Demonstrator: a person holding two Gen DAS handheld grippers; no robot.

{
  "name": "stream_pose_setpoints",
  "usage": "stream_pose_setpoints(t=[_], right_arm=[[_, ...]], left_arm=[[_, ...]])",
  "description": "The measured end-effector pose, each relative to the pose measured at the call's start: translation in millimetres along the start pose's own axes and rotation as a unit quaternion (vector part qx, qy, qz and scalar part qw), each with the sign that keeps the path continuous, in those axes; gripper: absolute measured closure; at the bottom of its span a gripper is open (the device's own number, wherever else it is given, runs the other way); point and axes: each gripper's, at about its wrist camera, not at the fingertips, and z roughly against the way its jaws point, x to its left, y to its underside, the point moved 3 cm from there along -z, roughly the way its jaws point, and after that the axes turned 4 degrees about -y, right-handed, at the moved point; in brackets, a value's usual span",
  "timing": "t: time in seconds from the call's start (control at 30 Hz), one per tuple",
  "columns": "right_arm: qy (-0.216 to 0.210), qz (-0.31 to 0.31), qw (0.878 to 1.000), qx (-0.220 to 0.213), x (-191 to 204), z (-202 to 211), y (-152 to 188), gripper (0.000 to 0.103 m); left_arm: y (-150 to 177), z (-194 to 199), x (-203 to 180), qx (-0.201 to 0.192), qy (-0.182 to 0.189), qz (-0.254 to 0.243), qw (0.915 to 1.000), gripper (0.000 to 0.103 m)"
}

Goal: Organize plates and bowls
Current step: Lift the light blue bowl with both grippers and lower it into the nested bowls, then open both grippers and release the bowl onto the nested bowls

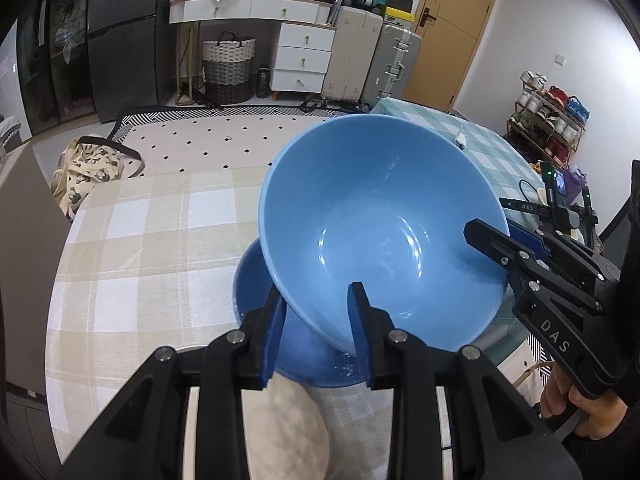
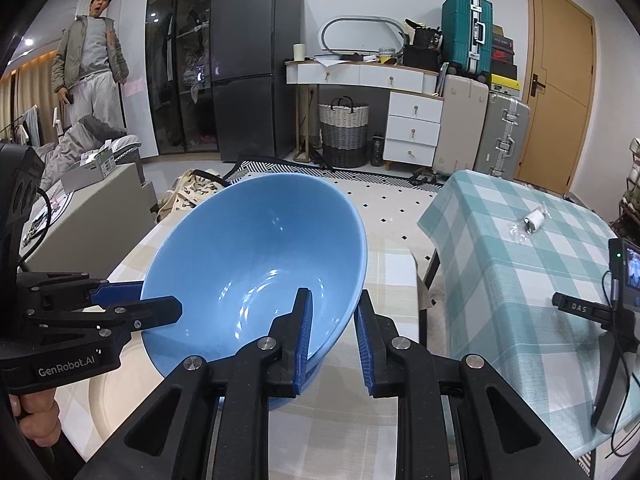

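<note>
Two grippers pinch one light-blue glazed bowl (image 1: 380,232) by opposite rim walls — your left gripper (image 1: 320,332) and right gripper (image 2: 334,336) both angled down, holding it tilted above a darker blue bowl (image 1: 256,284) on the beige checked tablecloth (image 1: 152,240), a teal-checked table (image 2: 500,248) nearby.

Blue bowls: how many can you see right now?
2. One light blue bowl is held tilted by both grippers; a darker blue bowl sits on the table beneath it. Others may be hidden.
</note>
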Motion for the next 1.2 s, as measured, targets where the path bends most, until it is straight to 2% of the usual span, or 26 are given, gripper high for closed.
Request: stream_pose_setpoints(t=[0.33, 0.73, 1.2], right_arm=[[-0.008, 0.012, 1.0, 0.02, 15.6, -26.2, 3.8, 0.082], [-0.013, 0.015, 0.998, 0.051, 16.6, -54.0, 13.0, 0.081], [0.001, 0.021, 0.995, 0.1, 18.2, -75.4, 30.6, 0.081]], left_arm=[[6.8, -12.7, 20.4, 0.016, -0.013, 0.01, 0.9997, 0.073], [10.3, -29.6, 30.5, 0.037, -0.028, 0.013, 0.9988, 0.073], [22.9, -48.1, 27.1, 0.069, -0.045, -0.016, 0.9965, 0.073]])
